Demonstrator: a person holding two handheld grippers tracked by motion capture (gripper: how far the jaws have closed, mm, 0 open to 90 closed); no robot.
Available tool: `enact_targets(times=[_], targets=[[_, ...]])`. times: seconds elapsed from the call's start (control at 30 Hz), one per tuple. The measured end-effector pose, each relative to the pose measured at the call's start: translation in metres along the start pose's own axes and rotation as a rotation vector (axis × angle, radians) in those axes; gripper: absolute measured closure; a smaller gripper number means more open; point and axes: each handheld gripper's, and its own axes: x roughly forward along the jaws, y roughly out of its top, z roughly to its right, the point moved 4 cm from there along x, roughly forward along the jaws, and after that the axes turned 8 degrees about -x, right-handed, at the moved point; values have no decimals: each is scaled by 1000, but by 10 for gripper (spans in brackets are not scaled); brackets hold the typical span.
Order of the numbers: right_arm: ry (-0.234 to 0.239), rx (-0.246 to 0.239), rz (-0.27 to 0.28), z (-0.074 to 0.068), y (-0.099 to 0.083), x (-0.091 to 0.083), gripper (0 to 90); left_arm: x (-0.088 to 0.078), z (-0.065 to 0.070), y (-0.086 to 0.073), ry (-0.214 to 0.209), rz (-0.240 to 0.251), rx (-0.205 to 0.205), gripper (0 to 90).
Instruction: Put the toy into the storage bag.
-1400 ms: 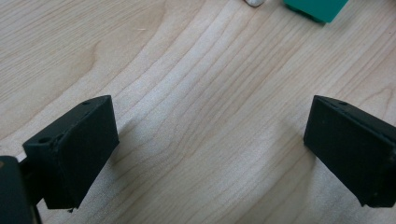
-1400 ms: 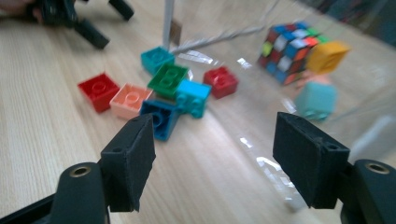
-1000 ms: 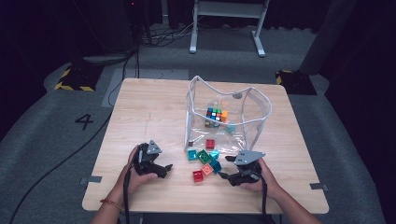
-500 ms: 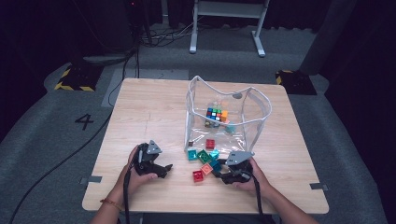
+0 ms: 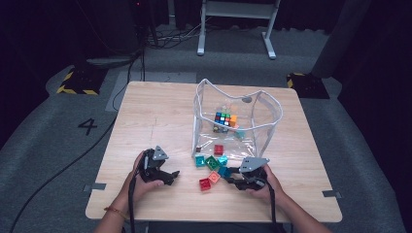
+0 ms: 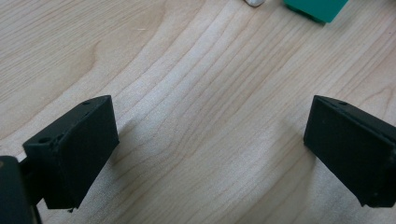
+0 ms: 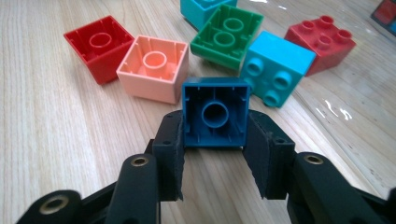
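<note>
1. One table (image 5: 145, 121), wooden.
2. One clear bag (image 5: 272, 109) stands right of the tabletop's centre, holding one puzzle cube (image 5: 224, 119) and a red brick (image 5: 219, 149).
3. Two grippers near the front edge: left gripper (image 6: 210, 140) spread wide over bare wood; right gripper (image 7: 215, 149) has just closed, clamping the blue brick (image 7: 215, 112).
4. Loose bricks beside it: two red, one pink (image 7: 154, 67), one green (image 7: 227, 35), two turquoise.

A wooden bench (image 5: 160, 116) is set on grey carpet (image 5: 58, 145) marked "4" (image 5: 87, 126). A white frame (image 5: 235, 24) and cables (image 5: 167, 39) are seen far off in darkness.
</note>
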Motion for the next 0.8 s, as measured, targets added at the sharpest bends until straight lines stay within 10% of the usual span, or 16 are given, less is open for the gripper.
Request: enact_targets(times=[0.43,0.8], targets=[[15,28,6,2,-2,2,429,0,0,0,0,1,-1,31],[-1,49,3,4,-2,-4,588,0,0,0,-1,0,0,31]])
